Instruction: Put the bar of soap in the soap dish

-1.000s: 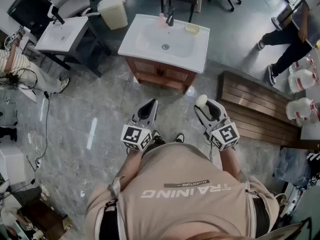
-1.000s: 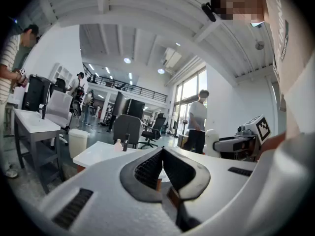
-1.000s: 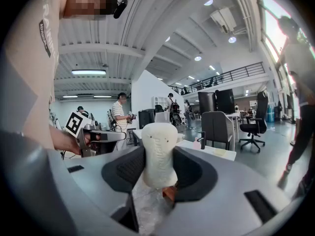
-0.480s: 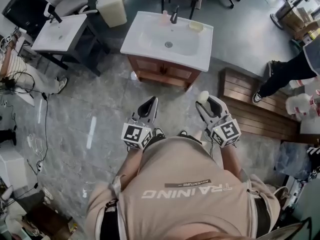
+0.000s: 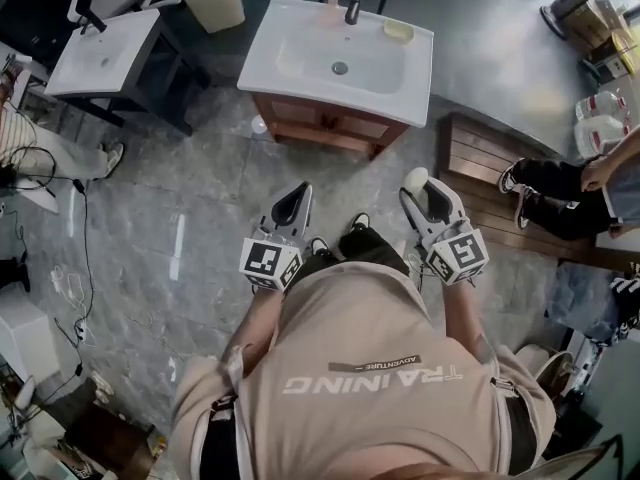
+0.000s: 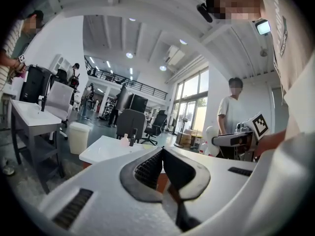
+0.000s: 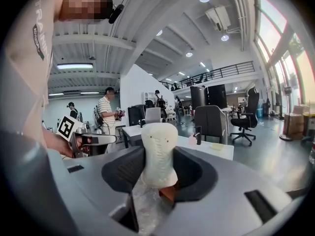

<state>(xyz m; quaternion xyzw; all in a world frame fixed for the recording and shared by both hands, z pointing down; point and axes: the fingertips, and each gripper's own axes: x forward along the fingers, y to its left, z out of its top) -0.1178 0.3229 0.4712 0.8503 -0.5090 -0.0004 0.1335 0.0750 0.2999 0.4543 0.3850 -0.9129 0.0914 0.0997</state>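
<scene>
Washstand (image 5: pixel 340 63) with a white basin lies well ahead of the person, across open stone floor; nothing appears to block the way. Soap dish (image 5: pixel 399 30), yellowish and seemingly empty, sits at its back right corner, near the faucet (image 5: pixel 353 6) and a pink bottle (image 5: pixel 331 13). Right gripper (image 5: pixel 420 193) is clenched on the bar of soap (image 7: pixel 159 151), held upright between its jaws; left gripper (image 5: pixel 296 203) is closed on nothing. Pick-up appears done; approach and placing remain. A wooden bench (image 5: pixel 500 193) and a second washstand (image 5: pixel 100 53) flank the route.
</scene>
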